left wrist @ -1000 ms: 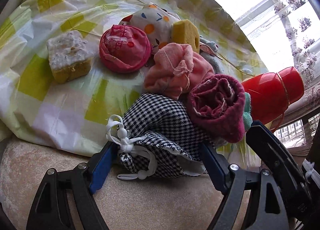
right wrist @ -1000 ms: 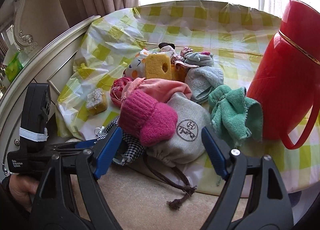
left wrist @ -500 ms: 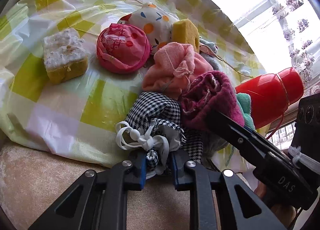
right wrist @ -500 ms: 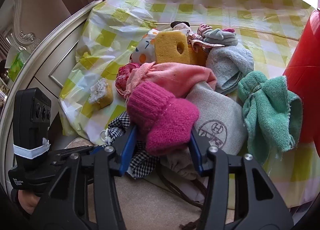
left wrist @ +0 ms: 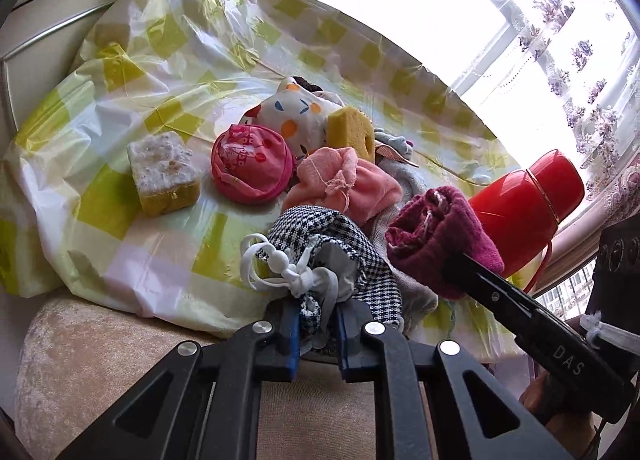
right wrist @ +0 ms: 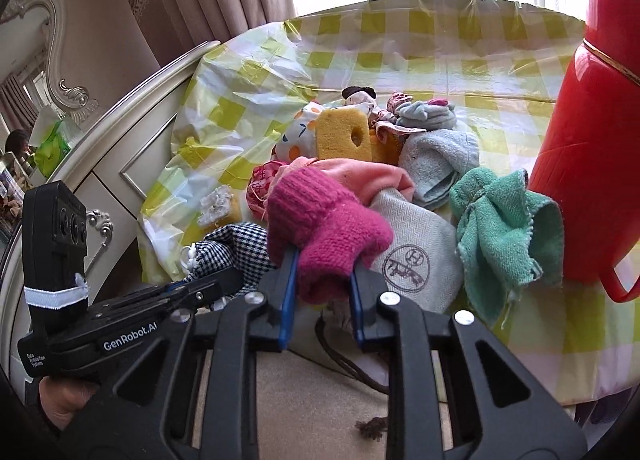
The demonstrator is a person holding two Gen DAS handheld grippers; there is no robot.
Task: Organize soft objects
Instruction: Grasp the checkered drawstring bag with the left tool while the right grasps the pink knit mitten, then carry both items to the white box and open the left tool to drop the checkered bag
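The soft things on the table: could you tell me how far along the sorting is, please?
Nothing looks sorted yet. In hand: the left gripper, jaws just closed, pinches the checked pouch, and the right gripper has just closed on the pink knitted sock. Left in the heap: the green cloth, grey bag, sponges and other cloths.

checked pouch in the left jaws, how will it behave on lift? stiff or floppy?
Probably floppy: the checked pouch is soft cloth, bunched where the left gripper pinches its neck, so the body should sag. Likely light, since it looks slack. Its white cord hangs loose and may snag the pink cloth nearby.
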